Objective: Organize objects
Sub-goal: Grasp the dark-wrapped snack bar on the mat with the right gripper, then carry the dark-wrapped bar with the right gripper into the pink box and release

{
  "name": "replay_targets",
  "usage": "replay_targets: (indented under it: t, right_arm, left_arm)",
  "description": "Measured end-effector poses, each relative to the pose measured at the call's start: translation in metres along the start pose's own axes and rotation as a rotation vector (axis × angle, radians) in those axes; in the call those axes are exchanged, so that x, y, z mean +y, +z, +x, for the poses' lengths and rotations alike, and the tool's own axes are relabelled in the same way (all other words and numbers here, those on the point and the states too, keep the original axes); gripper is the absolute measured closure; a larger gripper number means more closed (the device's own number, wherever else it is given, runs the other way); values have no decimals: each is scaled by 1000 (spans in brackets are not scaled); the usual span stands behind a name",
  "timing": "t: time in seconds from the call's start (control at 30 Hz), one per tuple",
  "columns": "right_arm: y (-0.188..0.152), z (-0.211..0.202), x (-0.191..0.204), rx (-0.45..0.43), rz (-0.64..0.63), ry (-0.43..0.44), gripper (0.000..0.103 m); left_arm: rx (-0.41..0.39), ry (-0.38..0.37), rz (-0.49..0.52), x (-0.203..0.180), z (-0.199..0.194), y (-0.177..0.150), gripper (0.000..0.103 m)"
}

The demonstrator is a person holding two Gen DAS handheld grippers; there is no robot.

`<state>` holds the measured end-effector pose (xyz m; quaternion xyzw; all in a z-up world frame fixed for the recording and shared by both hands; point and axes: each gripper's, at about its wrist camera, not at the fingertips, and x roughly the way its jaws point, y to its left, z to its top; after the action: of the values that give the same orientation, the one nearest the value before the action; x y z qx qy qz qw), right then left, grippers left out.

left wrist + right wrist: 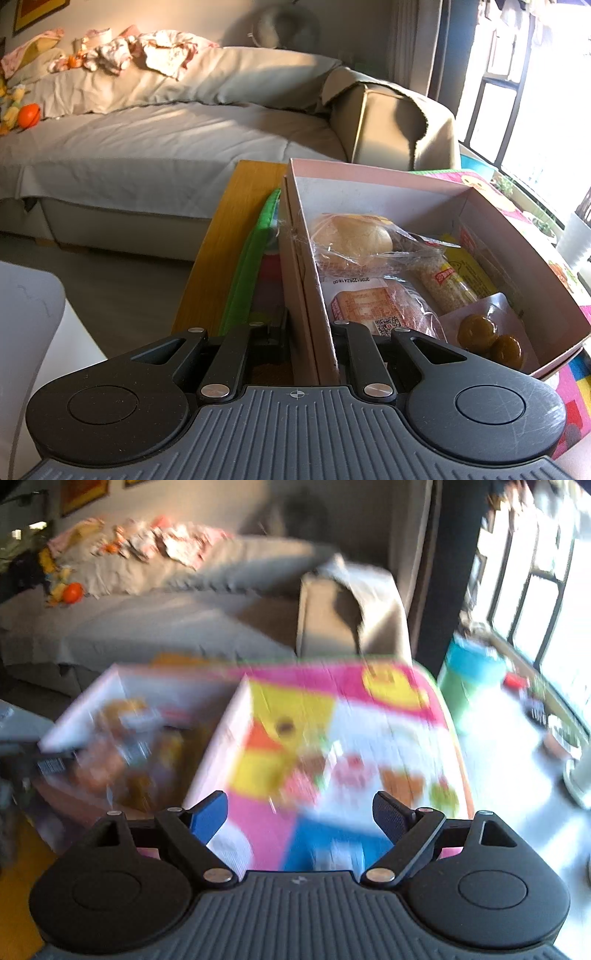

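Note:
An open pink cardboard box (369, 177) sits on a colourful play mat (332, 709) on a wooden table (221, 240). It holds a wrapped bun (351, 236), a packet of sliced cake (369, 306), a sesame stick pack (447, 284) and a pouch of brown balls (487, 336). My left gripper (314, 343) is shut on the box's near left wall. My right gripper (299, 812) is open with nothing between its blue pads; it hovers over the mat just right of the box (229, 731). That view is blurred.
A grey-covered sofa (147, 140) with clothes and toys stands behind the table. A green and blue bin (469, 672) is on the floor to the right, near the windows. Something white (29, 314) stands at the left edge.

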<state>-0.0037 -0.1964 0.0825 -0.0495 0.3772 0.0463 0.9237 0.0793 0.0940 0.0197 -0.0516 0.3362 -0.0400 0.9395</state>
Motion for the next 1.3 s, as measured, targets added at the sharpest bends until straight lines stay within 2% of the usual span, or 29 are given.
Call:
replay_targets:
  t: [0.13, 0.27, 0.33, 0.37, 0.43, 0.5, 0.53, 0.67, 0.77, 1.0, 1.17, 1.3]
  right_arm:
    - [-28, 14, -16, 45, 61, -8, 17]
    - [-43, 26, -25, 80, 103, -21, 18]
    - [-45, 30, -23, 98, 105, -10, 24]
    - [-47, 32, -21, 109, 98, -3, 31]
    - [-50, 32, -11, 100, 58, -16, 36]
    - [-46, 30, -6, 103, 48, 3, 55]
    - [-44, 29, -5, 111, 60, 23, 61]
    - [-44, 19, 6, 125, 19, 7, 64]
    - [-47, -3, 12, 126, 2, 18, 64]
    - [-42, -76, 25, 58, -18, 39, 64]
    - [-13, -129, 41, -52, -43, 29, 64]
    - [20, -155, 51, -160, -64, 49, 64]
  left_arm:
    - [2, 2, -2, 0, 0, -1, 88]
    - [4, 8, 1, 0, -1, -4, 88]
    - [3, 7, -2, 0, -2, -6, 88]
    - [2, 7, -3, 1, -2, -6, 88]
    - [1, 7, -3, 1, -2, -7, 88]
    - [1, 7, -3, 1, -2, -7, 88]
    - [2, 7, -4, 1, -2, -7, 88]
    - [1, 6, -3, 1, -3, -8, 88]
    - [1, 7, -4, 1, -2, -8, 88]
    - [1, 6, -6, 0, -3, -8, 88]
    - [1, 2, -9, 0, -3, -7, 88]
    - [2, 2, -11, 0, -3, -7, 88]
